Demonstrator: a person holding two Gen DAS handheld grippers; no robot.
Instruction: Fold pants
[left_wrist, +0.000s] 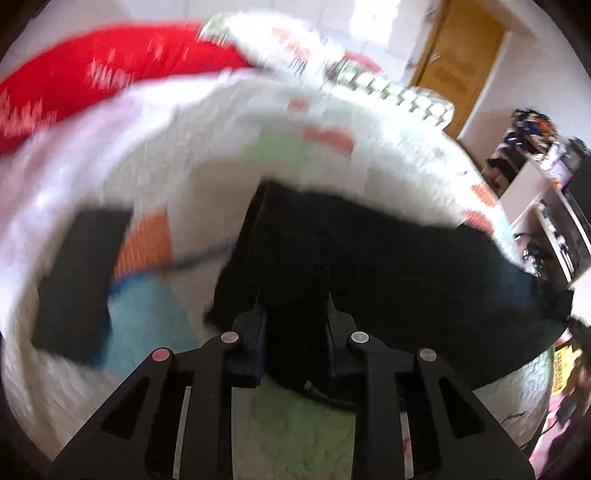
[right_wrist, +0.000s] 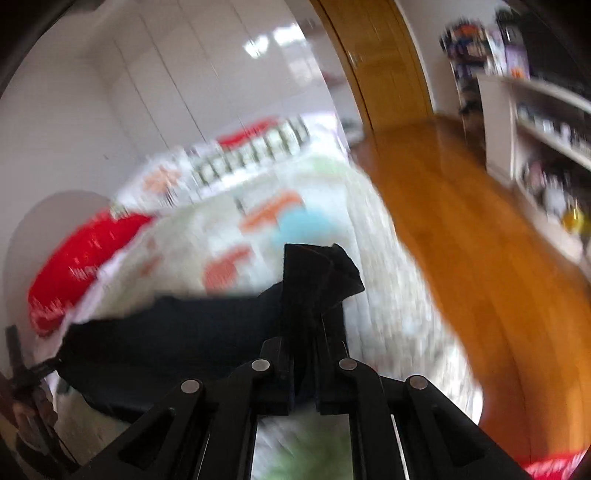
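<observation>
The black pants (left_wrist: 388, 258) hang stretched between my two grippers above a white patterned bedspread (left_wrist: 295, 155). My left gripper (left_wrist: 293, 295) is shut on one end of the pants, with cloth bunched between its fingers. My right gripper (right_wrist: 314, 314) is shut on the other end of the pants (right_wrist: 317, 273), and a bunched corner sticks up above the fingertips. The cloth runs off to the left in the right wrist view (right_wrist: 166, 332). Both views are blurred by motion.
A red pillow (left_wrist: 110, 66) lies at the head of the bed. A flat black object (left_wrist: 77, 284) lies on the bedspread at the left. A wooden floor (right_wrist: 461, 240) and white shelves (right_wrist: 535, 129) are to the right of the bed. A wooden door (left_wrist: 461, 62) stands behind.
</observation>
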